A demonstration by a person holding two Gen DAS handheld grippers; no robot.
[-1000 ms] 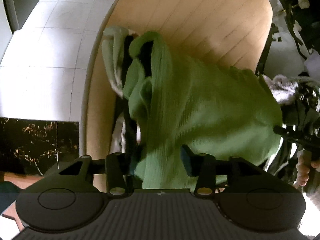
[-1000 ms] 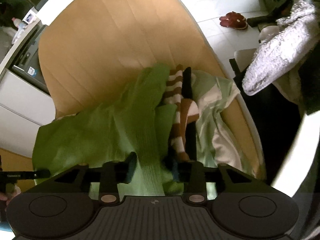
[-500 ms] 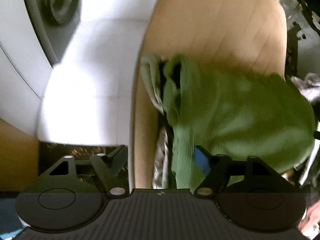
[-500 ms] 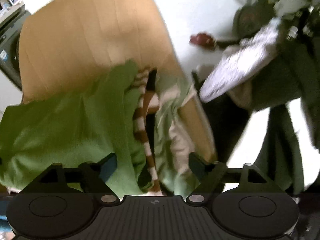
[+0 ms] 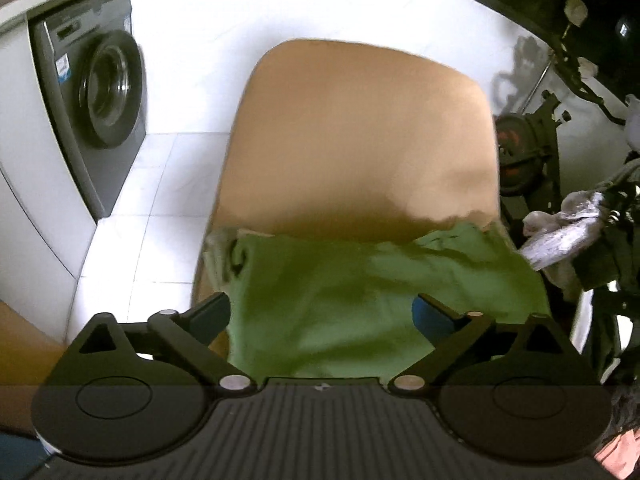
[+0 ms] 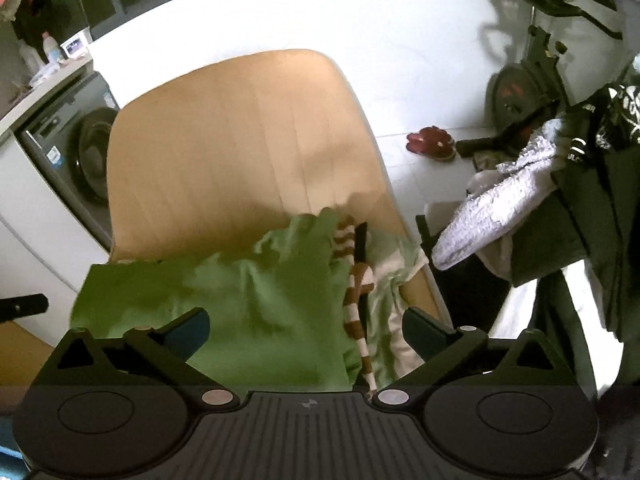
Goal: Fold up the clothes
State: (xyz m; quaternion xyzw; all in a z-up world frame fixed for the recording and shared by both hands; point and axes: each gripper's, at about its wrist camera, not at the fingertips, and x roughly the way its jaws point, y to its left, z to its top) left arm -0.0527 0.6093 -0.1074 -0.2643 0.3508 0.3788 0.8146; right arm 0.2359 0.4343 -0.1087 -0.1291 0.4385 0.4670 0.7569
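Green knit garment [image 5: 360, 300] spread flat-ish across near end of tan wooden bench [image 5: 360, 128], far half of bench bare. Left gripper [image 5: 322, 314] above garment's near edge, fingers [image 5: 210, 314] wide apart, nothing between them, not gripping cloth; whether they touch the cloth cannot be told. Right gripper [image 6: 306, 326] likewise over garment [image 6: 240, 304], fingers [image 6: 424, 334] spread wide, holding nothing. In right view, brown-and-white striped piece [image 6: 354, 292] lying along garment's right edge w/ a dark strip [image 6: 361, 244] just beside it; pale green/cream cloth [image 6: 392, 304] bunched under and right of those, near bench's right rim [image 6: 376, 152]. In left view, pale cloth [image 5: 218, 248] peeking out at garment's far-left corner by bench edge. Grey front-load washing machine [image 5: 100, 120] off to the left on white tiled floor [image 5: 132, 208]. Right of bench: white-grey fuzzy textile [image 6: 500, 208] draped over dark clothes pile [image 6: 592, 200], red slippers [image 6: 430, 142] on floor farther back, dark equipment w/ red disc [image 6: 516, 88] against white wall. Left gripper's tip [image 6: 24, 306] poking into right view at far left edge. Both frames slightly motion-blurred, esp. garment folds.
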